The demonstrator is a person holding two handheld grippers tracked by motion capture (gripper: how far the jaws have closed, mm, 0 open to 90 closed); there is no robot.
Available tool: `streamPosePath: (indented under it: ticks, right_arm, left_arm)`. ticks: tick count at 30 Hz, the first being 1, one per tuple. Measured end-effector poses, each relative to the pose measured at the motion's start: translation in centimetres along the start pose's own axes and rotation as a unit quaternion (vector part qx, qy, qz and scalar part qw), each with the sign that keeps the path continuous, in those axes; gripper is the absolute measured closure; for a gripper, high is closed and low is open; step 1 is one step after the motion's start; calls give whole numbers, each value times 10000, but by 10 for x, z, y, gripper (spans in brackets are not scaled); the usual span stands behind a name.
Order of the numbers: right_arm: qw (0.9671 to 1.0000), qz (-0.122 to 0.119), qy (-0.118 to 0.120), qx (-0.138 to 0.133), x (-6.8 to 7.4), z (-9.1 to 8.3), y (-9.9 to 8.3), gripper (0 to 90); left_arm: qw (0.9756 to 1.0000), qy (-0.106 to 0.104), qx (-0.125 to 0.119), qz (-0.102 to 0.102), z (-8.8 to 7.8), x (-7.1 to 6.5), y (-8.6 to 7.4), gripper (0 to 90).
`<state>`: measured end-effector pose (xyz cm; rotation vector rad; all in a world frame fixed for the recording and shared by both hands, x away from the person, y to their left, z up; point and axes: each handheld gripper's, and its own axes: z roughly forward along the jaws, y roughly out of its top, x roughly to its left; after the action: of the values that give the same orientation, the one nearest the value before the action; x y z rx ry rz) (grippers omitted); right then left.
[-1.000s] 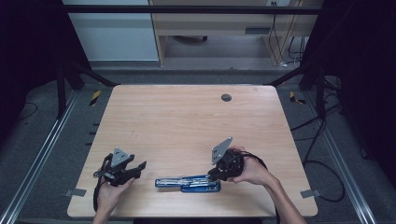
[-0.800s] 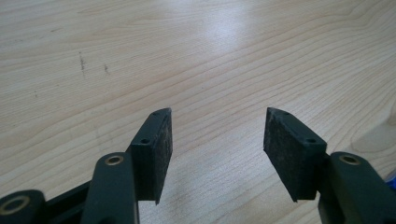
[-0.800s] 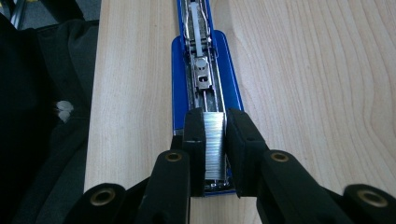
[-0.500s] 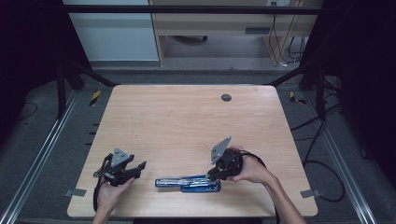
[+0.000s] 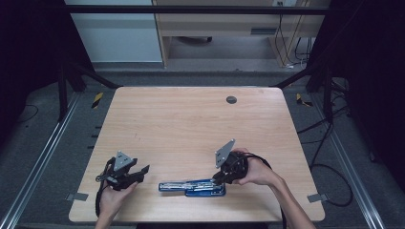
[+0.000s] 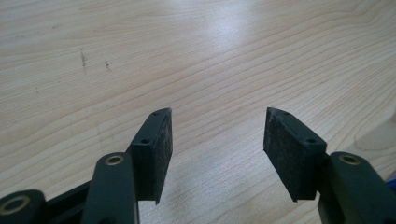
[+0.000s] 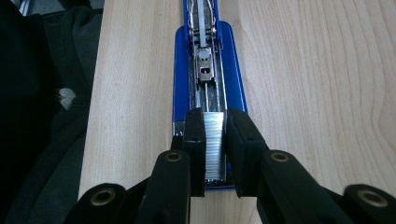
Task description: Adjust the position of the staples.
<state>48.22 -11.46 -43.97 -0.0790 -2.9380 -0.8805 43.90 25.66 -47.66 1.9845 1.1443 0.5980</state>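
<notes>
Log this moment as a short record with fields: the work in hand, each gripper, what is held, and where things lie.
work: loading staples into an opened blue stapler
stapler: lies flat near the table's front edge, magazine channel exposed
right gripper: shut on a strip of staples, held over the stapler's channel
left gripper: open, nothing between its pads, over bare wood to the stapler's left
table: light wood, a dark round grommet near the far edge

Left tool [image 5: 125, 172] and right tool [image 5: 228, 168]: black bodies, grey three-cornered top plates, black trailing cables (brass pivot rivets, dark pads [image 6: 163, 144]).
</notes>
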Motion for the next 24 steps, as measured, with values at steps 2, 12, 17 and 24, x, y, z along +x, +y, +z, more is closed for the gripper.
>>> streamPosePath:
  ticks: [2, 12, 17, 24]
  right_arm:
    - [10000, -32, 14, 8, -1, 0, -1, 788]
    - [9999, -109, 61, -38, 0, 0, 0, 788]
    - [9999, -123, 61, -5, 1, 0, 0, 788]
    - [9999, -130, 99, 8, -1, 2, -1, 788]
  left_arm:
    - [10000, 1, 9, -4, 0, 0, 0, 424]
    - [10000, -8, 45, 24, 2, -2, 0, 424]
    - [10000, -9, 40, 18, 2, -2, 0, 424]
    - [10000, 15, 27, 2, 2, -2, 0, 424]
